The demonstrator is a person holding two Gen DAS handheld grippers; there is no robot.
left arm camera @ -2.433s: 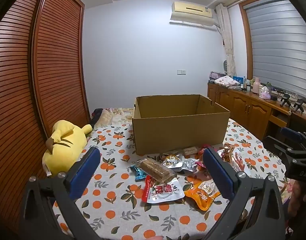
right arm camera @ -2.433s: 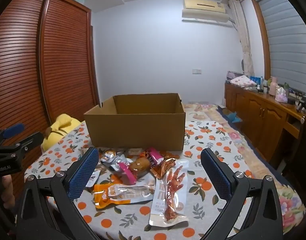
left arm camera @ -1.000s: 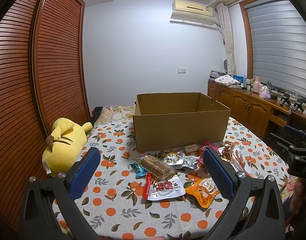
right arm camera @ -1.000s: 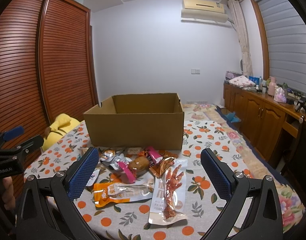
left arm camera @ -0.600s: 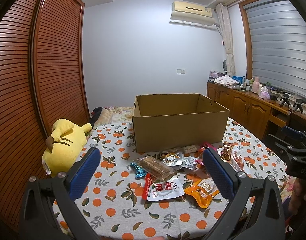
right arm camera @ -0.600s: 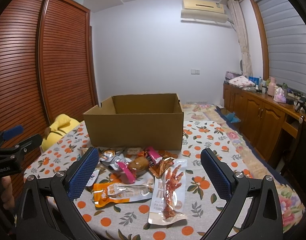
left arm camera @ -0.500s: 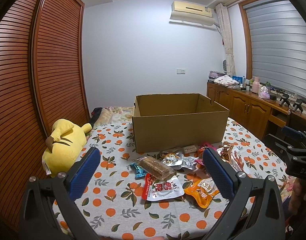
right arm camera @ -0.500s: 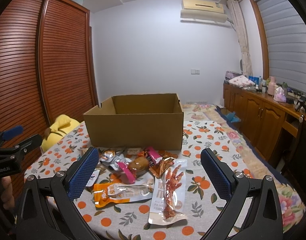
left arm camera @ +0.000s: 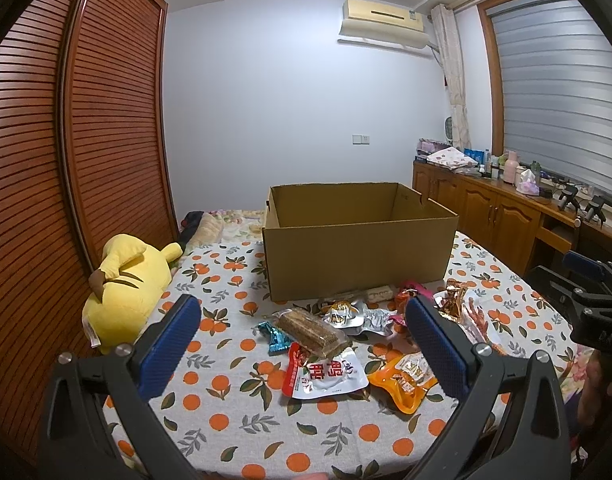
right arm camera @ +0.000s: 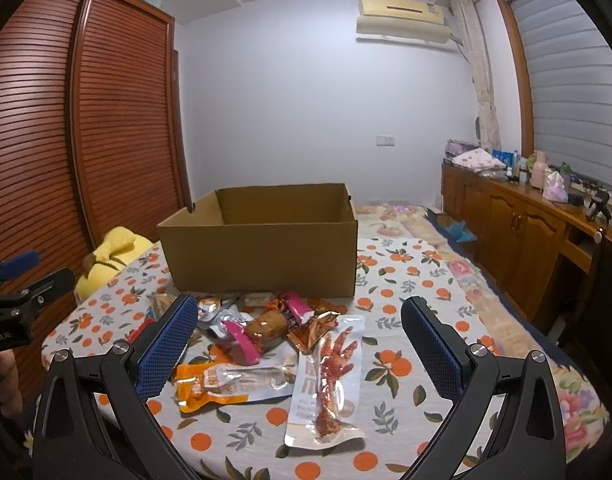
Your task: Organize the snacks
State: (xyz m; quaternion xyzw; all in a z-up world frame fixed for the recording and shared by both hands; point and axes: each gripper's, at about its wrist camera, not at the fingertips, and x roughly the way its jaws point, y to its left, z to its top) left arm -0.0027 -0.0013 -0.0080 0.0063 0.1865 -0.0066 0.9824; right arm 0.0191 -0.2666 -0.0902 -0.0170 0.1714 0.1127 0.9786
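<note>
Snacks lie heaped on the tabletop against the cardboard box's near wall. Left hand-held gripper and right hand-held gripper hover spread wide, holding nothing.

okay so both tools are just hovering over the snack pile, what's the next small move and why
Probably lower the open right tool onto the long clear chicken-feet packet. It lies nearest that tool, on top of the pile and unobstructed, while the cardboard box stands open behind, and neither tool holds anything.
</note>
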